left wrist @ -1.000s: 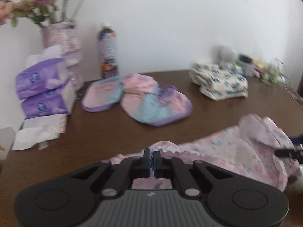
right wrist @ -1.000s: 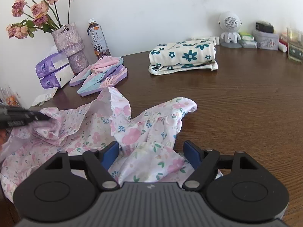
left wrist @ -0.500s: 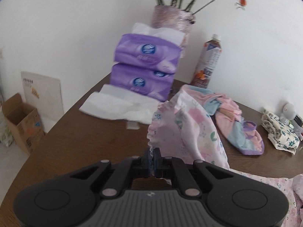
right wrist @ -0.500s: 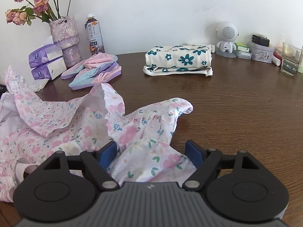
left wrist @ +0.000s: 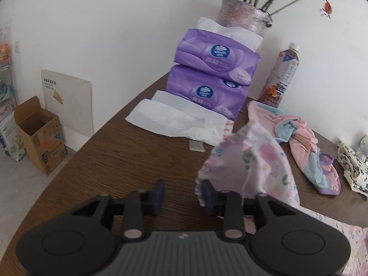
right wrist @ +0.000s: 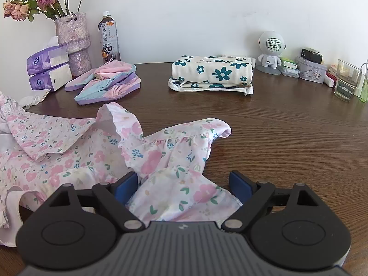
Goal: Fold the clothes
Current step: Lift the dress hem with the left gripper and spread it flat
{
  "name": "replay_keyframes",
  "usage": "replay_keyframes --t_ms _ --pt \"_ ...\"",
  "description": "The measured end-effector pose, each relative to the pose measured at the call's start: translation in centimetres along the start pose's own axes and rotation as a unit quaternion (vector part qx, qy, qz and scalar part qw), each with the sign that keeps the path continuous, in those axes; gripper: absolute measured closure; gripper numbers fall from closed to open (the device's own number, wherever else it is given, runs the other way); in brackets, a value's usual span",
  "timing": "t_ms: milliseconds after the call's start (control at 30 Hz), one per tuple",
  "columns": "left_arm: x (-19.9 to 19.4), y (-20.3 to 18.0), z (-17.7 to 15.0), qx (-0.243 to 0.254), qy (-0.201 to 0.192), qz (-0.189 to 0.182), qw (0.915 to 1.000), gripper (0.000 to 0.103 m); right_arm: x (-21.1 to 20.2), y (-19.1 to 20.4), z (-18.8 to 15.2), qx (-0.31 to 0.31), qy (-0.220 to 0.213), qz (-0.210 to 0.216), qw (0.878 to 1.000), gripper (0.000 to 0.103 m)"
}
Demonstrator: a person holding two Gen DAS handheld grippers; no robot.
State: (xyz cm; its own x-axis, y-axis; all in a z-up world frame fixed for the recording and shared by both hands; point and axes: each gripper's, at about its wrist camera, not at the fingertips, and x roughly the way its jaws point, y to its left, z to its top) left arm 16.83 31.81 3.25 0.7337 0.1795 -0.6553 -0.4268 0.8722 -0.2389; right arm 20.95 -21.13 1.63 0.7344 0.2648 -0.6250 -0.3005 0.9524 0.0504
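A pink floral garment [right wrist: 69, 151] with frilled edges lies crumpled on the brown table [right wrist: 287, 138]. My right gripper [right wrist: 182, 186] stands over its near corner. The jaws are wide and still opening, and the cloth lies loose between the pads without being pinched. In the left wrist view a raised frilled flap of the same garment [left wrist: 250, 163] drapes against the right finger. My left gripper [left wrist: 183, 194] is opening, with bare table showing between its pads and the frill only brushing the right one.
Two purple tissue packs [left wrist: 214, 78] with loose tissues, a vase of roses [right wrist: 73, 41] and a tea bottle [right wrist: 109, 39] stand at the back left. A pink-blue garment [right wrist: 108, 80] and a folded cream floral stack [right wrist: 211, 73] lie behind. A glass [right wrist: 346, 80] and small items sit far right. A cardboard box [left wrist: 39, 133] stands on the floor past the table's left edge.
My left gripper carried the frilled edge leftwards across the table, then parted its jaws and let the cloth go. The right gripper's jaws widened slightly over the near corner.
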Motion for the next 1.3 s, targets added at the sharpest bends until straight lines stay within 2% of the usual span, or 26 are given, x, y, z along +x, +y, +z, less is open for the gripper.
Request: replay_keyframes --t_ms 133,233,267,300,367,433,533,600,633,667,700,767,800,1000,1167,1233,1300 --pt "-2.4 0.3 0.5 -0.007 -0.025 -0.008 0.9996 0.060 0.0 -0.1 0.0 0.000 0.000 0.000 1.000 0.015" --pt "-5.6 -0.5 0.3 0.014 -0.057 -0.028 0.9979 0.041 0.0 0.0 0.0 0.000 0.000 0.000 1.000 0.015" --pt "-6.6 -0.9 -0.1 0.024 -0.064 -0.039 0.9969 0.029 0.0 0.0 0.0 0.000 0.000 0.000 1.000 0.015" --pt "-7.4 -1.4 -0.7 0.037 -0.065 -0.049 0.9960 0.023 0.0 0.0 0.0 0.000 0.000 0.000 1.000 0.015" --pt "-7.8 -2.7 -1.9 0.073 -0.046 -0.061 0.9944 0.023 0.0 0.0 0.0 0.000 0.000 0.000 1.000 0.015" --pt "-7.4 -3.7 -3.2 0.102 -0.024 -0.057 0.9929 0.023 0.0 0.0 0.0 -0.001 0.000 0.001 1.000 0.015" --pt "-6.2 -4.5 -4.9 0.123 0.002 -0.038 0.9917 0.030 0.0 0.1 0.0 -0.001 0.000 0.002 1.000 0.014" --pt "-5.6 -4.3 -5.4 0.116 0.015 -0.037 0.9925 0.046 0.0 0.0 -0.1 0.000 0.000 0.003 1.000 0.013" --pt "-5.4 -4.0 -5.5 0.109 0.018 -0.045 0.9929 0.049 0.0 0.0 -0.1 0.000 0.000 0.003 1.000 0.013" --pt "-5.2 -3.7 -5.6 0.103 0.019 -0.053 0.9931 0.057 0.0 0.0 -0.1 0.000 0.000 0.003 1.000 0.013" --pt "-5.2 -3.5 -5.5 0.099 0.018 -0.057 0.9933 0.076 0.0 0.1 -0.1 0.000 0.000 0.003 1.000 0.013" --pt "-5.1 -3.0 -5.3 0.092 0.015 -0.066 0.9935 0.099 0.0 0.1 -0.1 0.000 0.000 0.004 1.000 0.013" --pt "-5.0 -2.8 -5.1 0.090 0.014 -0.068 0.9935 0.099 0.0 0.1 -0.1 0.001 0.000 0.004 1.000 0.013" --pt "-4.1 -2.3 -2.8 0.116 -0.006 -0.021 0.9931 0.099 -0.1 0.1 -0.1 0.001 0.000 0.004 1.000 0.013" --pt "-2.3 -1.7 -1.9 0.102 0.006 0.009 0.9947 0.098 -0.1 0.2 -0.1 0.000 0.000 0.005 1.000 0.012" --pt "-2.7 -1.3 -1.9 0.086 0.006 0.012 0.9962 0.092 -0.1 0.2 0.0 0.001 0.000 0.006 1.000 0.012" --pt "-4.1 -1.0 -2.1 0.076 -0.004 0.008 0.9970 0.073 -0.1 0.2 0.0 0.001 0.000 0.006 1.000 0.012"
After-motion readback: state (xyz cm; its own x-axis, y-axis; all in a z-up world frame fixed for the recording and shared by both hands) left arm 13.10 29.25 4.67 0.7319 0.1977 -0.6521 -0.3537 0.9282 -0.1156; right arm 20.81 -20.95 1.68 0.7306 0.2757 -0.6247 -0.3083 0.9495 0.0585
